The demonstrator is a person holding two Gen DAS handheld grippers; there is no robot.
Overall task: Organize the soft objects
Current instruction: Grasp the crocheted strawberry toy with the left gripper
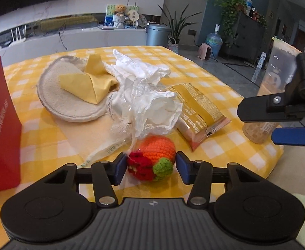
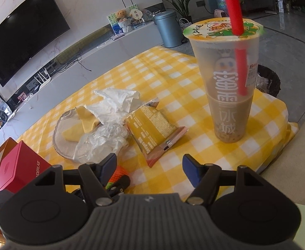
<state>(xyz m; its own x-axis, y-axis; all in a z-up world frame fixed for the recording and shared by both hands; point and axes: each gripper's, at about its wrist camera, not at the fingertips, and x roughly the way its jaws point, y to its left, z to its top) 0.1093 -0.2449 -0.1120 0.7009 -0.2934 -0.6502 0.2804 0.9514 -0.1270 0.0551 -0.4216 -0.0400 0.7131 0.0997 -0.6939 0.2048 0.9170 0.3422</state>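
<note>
A crocheted orange, red and green toy lies on the yellow checked cloth. My left gripper is open with one pad on each side of the toy, close but apart from it. Behind lie crumpled white plastic, a yellow cloth on a beige round pad, and a yellow snack packet. My right gripper is open and empty, above the table edge near the packet; it also shows in the left wrist view. The toy peeks out under its left finger.
A tall bubble tea cup with a red straw stands at the right of the table, close to the edge. A red box stands at the left. The table edge drops to the floor on the right.
</note>
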